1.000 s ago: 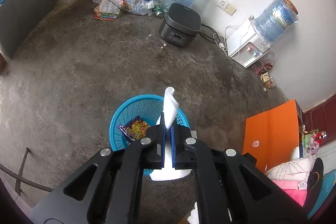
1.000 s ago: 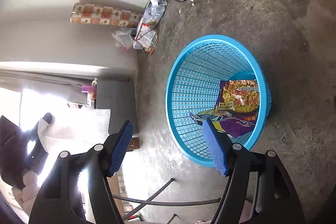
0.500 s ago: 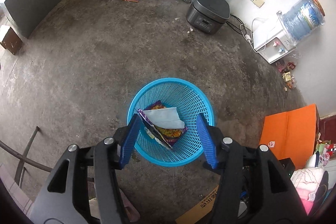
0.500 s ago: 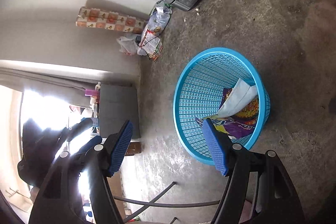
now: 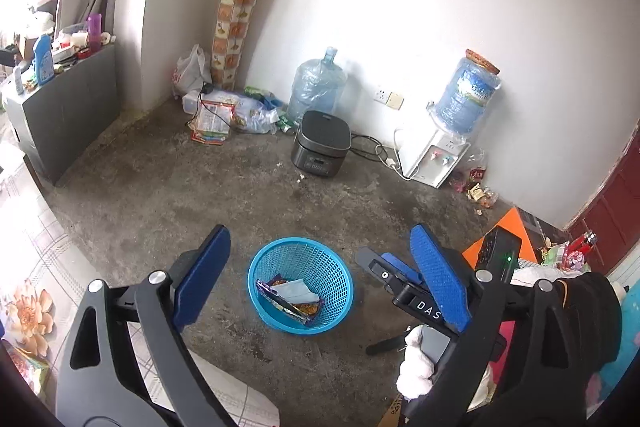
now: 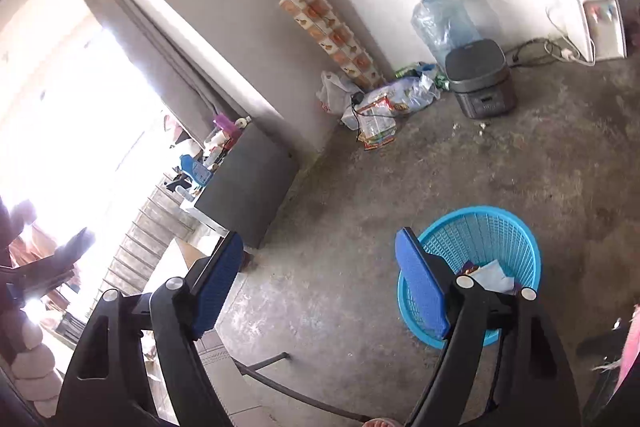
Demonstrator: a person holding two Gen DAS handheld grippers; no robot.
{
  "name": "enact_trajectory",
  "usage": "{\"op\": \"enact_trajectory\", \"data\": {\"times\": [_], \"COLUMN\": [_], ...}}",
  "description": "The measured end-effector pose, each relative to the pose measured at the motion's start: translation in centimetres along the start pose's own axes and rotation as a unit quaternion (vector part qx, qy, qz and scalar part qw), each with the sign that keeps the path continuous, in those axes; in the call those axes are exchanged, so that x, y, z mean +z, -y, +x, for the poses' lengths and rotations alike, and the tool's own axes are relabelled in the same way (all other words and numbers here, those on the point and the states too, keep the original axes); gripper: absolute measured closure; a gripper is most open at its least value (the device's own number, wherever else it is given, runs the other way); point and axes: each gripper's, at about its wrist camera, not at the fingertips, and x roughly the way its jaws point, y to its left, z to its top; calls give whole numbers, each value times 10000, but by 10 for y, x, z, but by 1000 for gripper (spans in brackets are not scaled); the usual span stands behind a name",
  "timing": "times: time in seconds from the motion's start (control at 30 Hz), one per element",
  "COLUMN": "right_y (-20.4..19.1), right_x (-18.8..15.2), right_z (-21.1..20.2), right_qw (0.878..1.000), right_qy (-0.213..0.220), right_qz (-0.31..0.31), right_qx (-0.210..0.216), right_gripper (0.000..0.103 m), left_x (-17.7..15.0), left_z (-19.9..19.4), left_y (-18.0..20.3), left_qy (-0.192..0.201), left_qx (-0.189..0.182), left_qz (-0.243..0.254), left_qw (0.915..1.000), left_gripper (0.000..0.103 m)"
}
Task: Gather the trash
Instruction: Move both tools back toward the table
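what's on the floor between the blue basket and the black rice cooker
Nothing but bare concrete floor, apart from a small pale scrap just in front of the rice cooker. The left wrist view shows the whole stretch up from the blue basket.

Blue mesh basket [image 5: 301,283] — grey floor [image 5: 240,195]

basket [image 5: 336,275] mouth open from above, wrappers and paper low inside | bare concrete floor [image 5: 168,195] all round basket | my other fingers [image 5: 394,267] close beside basket's right | rice cooker [image 5: 321,143], water jug [image 5: 316,89] well beyond basket, at wall
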Motion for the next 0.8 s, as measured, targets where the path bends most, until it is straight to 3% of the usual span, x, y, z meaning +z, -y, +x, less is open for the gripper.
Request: {"op": "enact_trajectory", "data": {"times": [0.13,0.23,0.3,0.4,0.47,0.53,0.67,0.8], "right_y": [-55,-84,-98,-114,-121,-132,-166,-193], "right_x": [1,-6,-12,-20,-25,-32,-48,-67], "right_z": [-31,-48,-54,-48,-44,-43,-47,-39], "right_qw": [9943,9867,9807,9712,9690,9689,9730,9752], "right_qy": [469,724,799,624,490,428,205,-395], "right_qz": [-904,-1380,-1681,-1983,-2093,-2155,-2258,-2140], "right_qx": [-323,-458,-602,-1166,-1221,-1136,-422,402], "right_gripper": [6,6,6,6,6,6,6,6], "left_x": [-23,-42,-56,-76,-90,-102,-122,-137], "left_z": [-65,-111,-139,-182,-212,-238,-278,-300], "left_y": [-19,-49,-73,-106,-126,-140,-159,-163], "left_qy": [242,417,493,718,891,1080,1360,1574], "left_qx": [371,337,501,1061,1450,1661,2062,2171], "left_qz": [-40,-325,-605,-1023,-1308,-1510,-1670,-1607], "left_qw": [9990,9980,9957,9865,9767,9685,9545,9499], "left_gripper": [10,10,9,9,9,9,9,9]}}
